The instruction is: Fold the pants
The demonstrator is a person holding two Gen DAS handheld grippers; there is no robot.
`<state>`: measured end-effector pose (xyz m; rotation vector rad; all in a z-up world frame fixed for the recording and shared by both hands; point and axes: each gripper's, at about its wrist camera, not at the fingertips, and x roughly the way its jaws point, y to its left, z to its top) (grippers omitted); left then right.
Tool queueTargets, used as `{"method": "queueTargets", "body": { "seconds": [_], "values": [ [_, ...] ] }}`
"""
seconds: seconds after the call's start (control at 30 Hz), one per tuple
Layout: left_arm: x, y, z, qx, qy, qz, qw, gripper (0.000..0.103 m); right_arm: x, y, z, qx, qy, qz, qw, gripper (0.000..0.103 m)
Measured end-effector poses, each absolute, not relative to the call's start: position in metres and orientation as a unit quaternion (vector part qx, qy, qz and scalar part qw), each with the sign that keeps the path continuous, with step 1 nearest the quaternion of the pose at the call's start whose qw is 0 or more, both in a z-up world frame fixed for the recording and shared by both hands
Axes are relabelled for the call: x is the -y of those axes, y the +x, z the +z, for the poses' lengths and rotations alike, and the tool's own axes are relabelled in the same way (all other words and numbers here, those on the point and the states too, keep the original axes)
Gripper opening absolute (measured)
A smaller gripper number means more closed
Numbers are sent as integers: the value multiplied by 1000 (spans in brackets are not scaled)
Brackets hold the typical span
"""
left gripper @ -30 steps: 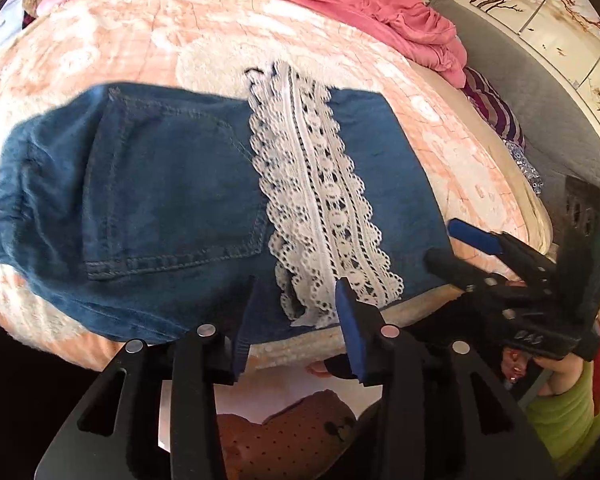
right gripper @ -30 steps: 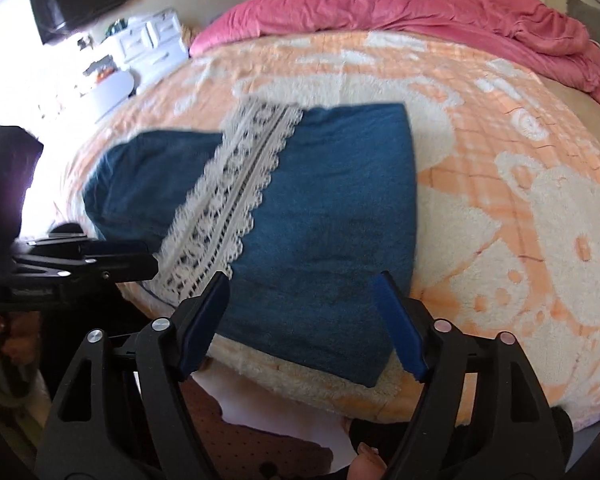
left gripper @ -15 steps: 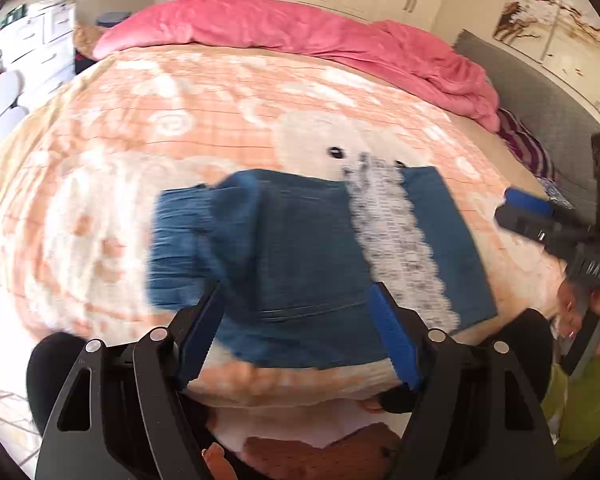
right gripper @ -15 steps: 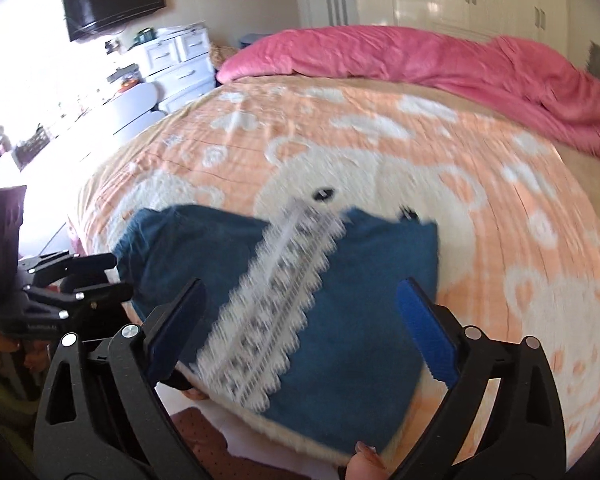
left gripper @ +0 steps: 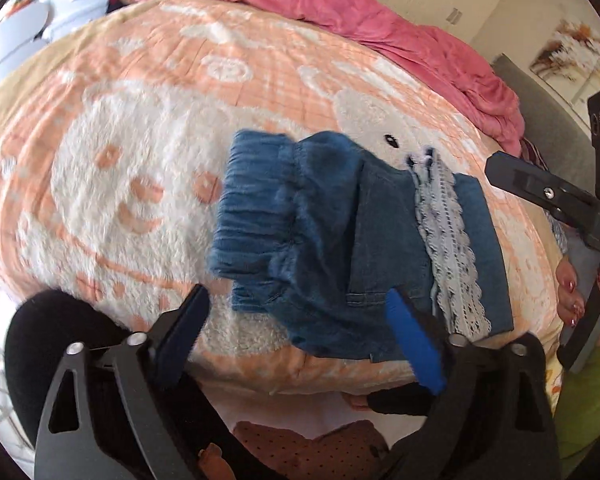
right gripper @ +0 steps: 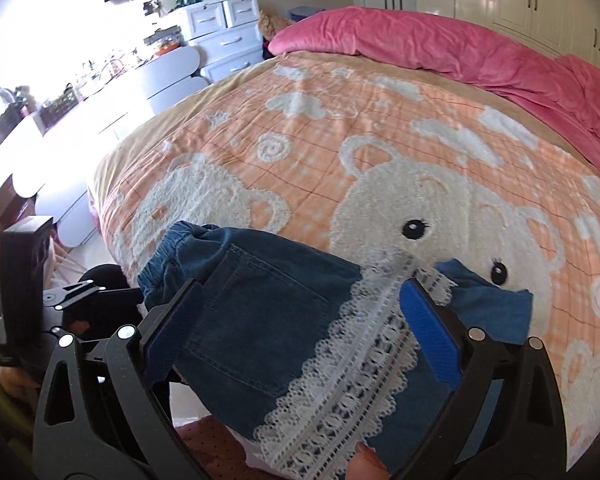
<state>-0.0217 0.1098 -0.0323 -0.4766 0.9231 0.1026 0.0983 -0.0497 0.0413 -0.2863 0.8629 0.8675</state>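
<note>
Denim pants [left gripper: 340, 248] sit folded into a compact bundle at the near edge of the bed [left gripper: 140, 128], lower centre of both views, lace trim [right gripper: 356, 364] running diagonally across the top layer, elastic waistband [left gripper: 252, 208] bunched at the bundle's left end. Left gripper [left gripper: 296, 332] wide open, holding nothing, hanging above the near edge. Right gripper [right gripper: 300, 332] likewise wide open and empty, hovering over the pocket and lace. Looks near done; to finish well I'd flatten the puffed waistband, square the edges, avoid snagging the lace.
</note>
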Motion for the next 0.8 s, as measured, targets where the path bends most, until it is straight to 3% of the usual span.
{"method": "queueTargets", "body": {
  "seconds": [0.33,0.43,0.5,0.57,0.8],
  "values": [
    [-131,-33,-51,-405,-344,40,846,91,-5,99,16,-433,-188,445,761,93],
    [-127,-30,-54,-406,-351,28,843,68,-14,105,14,-446,-174,458,749,93],
    [-123,-28,-55,-409,-344,26,845,66,-20,107,13,-460,-164,465,738,93],
    [-122,-27,-59,-411,-349,18,842,53,-30,108,10,-468,-167,471,729,93],
    [-125,-24,-66,-406,-354,9,842,48,-70,105,3,-456,-231,485,709,93]
  ]
}}
